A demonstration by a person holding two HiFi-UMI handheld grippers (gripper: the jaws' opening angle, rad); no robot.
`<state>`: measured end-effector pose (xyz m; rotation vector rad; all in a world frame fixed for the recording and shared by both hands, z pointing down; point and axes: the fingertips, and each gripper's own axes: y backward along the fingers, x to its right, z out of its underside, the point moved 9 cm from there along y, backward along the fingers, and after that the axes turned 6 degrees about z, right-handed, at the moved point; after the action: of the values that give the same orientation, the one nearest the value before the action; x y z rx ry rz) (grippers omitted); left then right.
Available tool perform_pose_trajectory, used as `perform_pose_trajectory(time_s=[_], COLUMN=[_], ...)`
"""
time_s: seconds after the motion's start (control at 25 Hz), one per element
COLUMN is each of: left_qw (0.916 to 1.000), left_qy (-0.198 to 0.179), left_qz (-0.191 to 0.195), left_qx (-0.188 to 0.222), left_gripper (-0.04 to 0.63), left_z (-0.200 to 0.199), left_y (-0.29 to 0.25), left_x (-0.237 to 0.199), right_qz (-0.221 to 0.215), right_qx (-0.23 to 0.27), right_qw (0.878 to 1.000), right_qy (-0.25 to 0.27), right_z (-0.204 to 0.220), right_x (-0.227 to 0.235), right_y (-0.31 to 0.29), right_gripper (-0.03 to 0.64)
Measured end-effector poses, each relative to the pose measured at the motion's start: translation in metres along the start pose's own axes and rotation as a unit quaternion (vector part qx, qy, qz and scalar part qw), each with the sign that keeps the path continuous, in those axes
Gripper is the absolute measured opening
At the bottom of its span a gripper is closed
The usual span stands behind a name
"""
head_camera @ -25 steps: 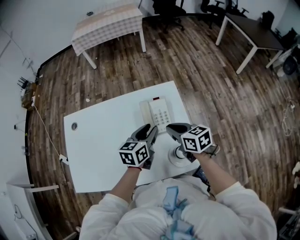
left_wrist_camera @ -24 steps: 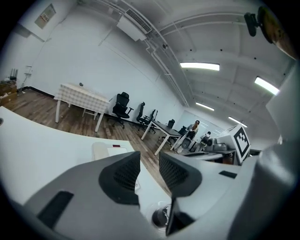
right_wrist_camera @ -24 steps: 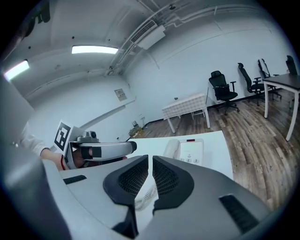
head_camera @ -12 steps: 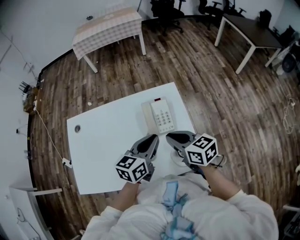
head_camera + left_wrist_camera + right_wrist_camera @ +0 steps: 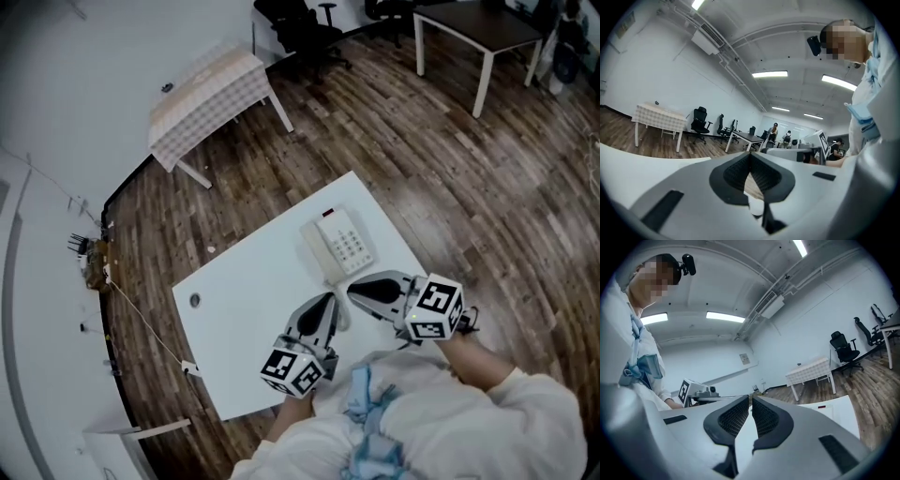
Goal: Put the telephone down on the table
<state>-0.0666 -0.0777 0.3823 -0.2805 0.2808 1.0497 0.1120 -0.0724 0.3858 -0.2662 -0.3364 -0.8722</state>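
The white telephone point(image 5: 342, 244) lies flat on the white table point(image 5: 253, 300), keypad up, its handset along its left side. Both grippers hover over the table's near edge, short of the phone and not touching it. My left gripper point(image 5: 328, 302) is shut with nothing in it; its jaws point(image 5: 751, 154) meet in the left gripper view. My right gripper point(image 5: 356, 289) is shut too, a hairline gap between its empty pads point(image 5: 751, 398). In the right gripper view the telephone point(image 5: 827, 409) shows to the right, beyond the jaws.
A grommet hole point(image 5: 194, 300) marks the table's left part. On the wooden floor behind stand a table with a checked cloth point(image 5: 211, 89), a dark desk point(image 5: 473, 19) and office chairs point(image 5: 300, 23). A cable point(image 5: 141, 319) runs along the floor at the left.
Both grippers have drawn back from the telephone toward the table's near edge. The head view has swung, so the table now sits lower right. The round white thing near the right gripper no longer shows.
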Motion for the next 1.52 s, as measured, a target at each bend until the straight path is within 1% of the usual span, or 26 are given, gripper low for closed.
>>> perform_pose_trajectory(time_s=[0.16,0.24,0.36,0.52,0.72,1.08,1.36,1.52], left_qw=[0.9999,0.9997,0.9996,0.999,0.9991,0.9986,0.9977,0.9977], left_qy=[0.013,0.024,0.029,0.043,0.038,0.051,0.067,0.068], left_qz=[0.004,0.005,0.003,0.006,0.014,0.007,0.01,0.01], left_qx=[-0.001,-0.001,-0.002,0.001,-0.008,-0.002,0.0,0.0], left_gripper=[0.002,0.002,0.002,0.002,0.002,0.002,0.002,0.002], left_z=[-0.009,-0.008,-0.006,-0.009,-0.01,-0.006,-0.006,-0.006], left_y=[-0.002,0.0,0.005,0.007,0.005,0.006,0.006,0.005], left_x=[0.0,0.0,0.002,0.002,0.006,0.002,0.003,0.003], right_qz=[-0.004,0.0,0.003,-0.001,-0.007,-0.008,-0.008,-0.012], right_qx=[0.007,0.008,0.01,0.011,0.009,-0.001,-0.002,-0.005], right_qw=[1.0,1.0,1.0,1.0,1.0,1.0,1.0,1.0], right_qy=[-0.004,-0.005,-0.013,-0.008,0.0,0.002,0.0,0.004], right_z=[-0.005,0.0,0.005,-0.001,-0.006,-0.002,-0.004,-0.003], right_x=[-0.005,-0.005,-0.009,-0.014,-0.015,-0.015,-0.015,-0.016], right_y=[-0.002,-0.001,0.004,0.005,0.001,0.001,0.002,0.001], right_gripper=[0.048,0.046,0.041,0.04,0.037,0.032,0.032,0.032])
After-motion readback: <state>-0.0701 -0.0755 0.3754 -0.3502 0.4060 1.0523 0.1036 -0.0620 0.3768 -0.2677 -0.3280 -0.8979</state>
